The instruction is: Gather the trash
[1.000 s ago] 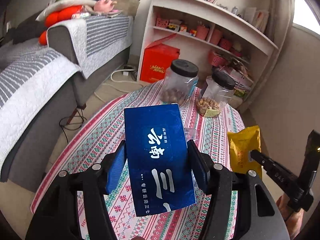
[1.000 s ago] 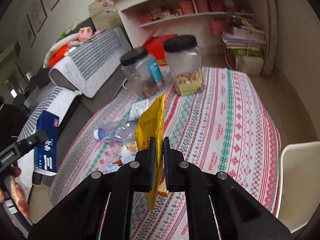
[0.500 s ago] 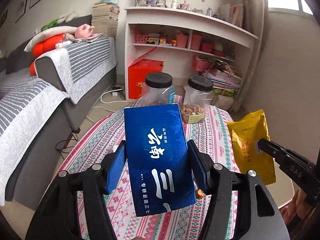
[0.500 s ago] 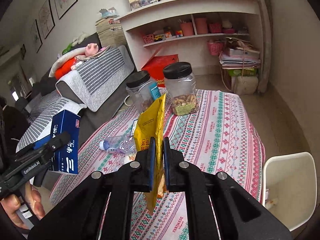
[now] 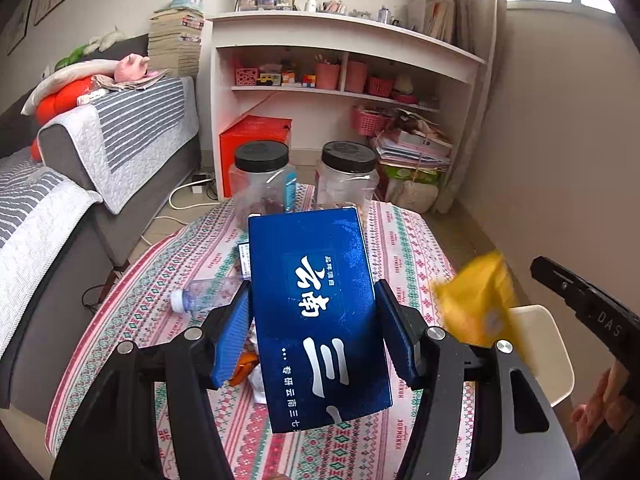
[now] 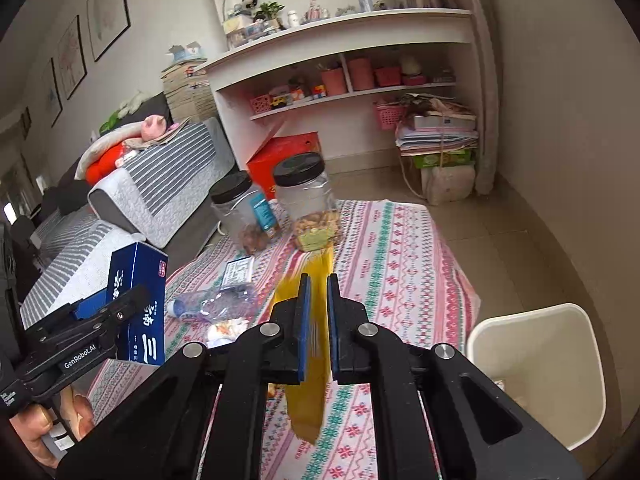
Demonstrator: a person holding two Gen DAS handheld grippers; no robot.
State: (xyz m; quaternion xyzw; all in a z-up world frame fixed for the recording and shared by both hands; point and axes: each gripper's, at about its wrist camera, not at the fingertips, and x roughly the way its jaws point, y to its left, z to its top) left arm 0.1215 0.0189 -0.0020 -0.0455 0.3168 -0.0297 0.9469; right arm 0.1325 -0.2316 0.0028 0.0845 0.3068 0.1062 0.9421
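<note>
The left gripper (image 5: pixel 314 336) holds a blue box (image 5: pixel 318 320) with white writing. Its two blue fingers (image 5: pixel 234 332) press on the long sides of the box, one on each side. The box stands up between them and leans a little away from the camera. It hangs in the air over the table (image 5: pixel 404 248), which has a pink, green and white cloth.

Past the left finger, a clear bottle (image 5: pixel 204 294) with a white cap lies on its side on the cloth. Under the same finger there are small scraps (image 5: pixel 246 368), orange and white. I cannot tell what they are. Far past the fingertips stand two clear jars (image 5: pixel 262 184) with black lids, side by side, at the far end of the table. A flat paper packet (image 6: pixel 239 270) lies on the cloth near the jars.

The right gripper (image 6: pixel 317 320) pinches a yellow bag (image 6: pixel 308 392). Its fingers (image 6: pixel 303 320) are almost together, with only the thin bag between them. The bag looks blurry. It sticks up past the fingertips and hangs down below them, over the table's near end.

To the right of the right gripper's fingers, and lower down, a white bin (image 6: pixel 536 364) stands on the floor just beside the table. Its top is open. Something small lies inside it, too small to tell.

A hand (image 6: pixel 44 428) grips the left gripper's handle.
</note>
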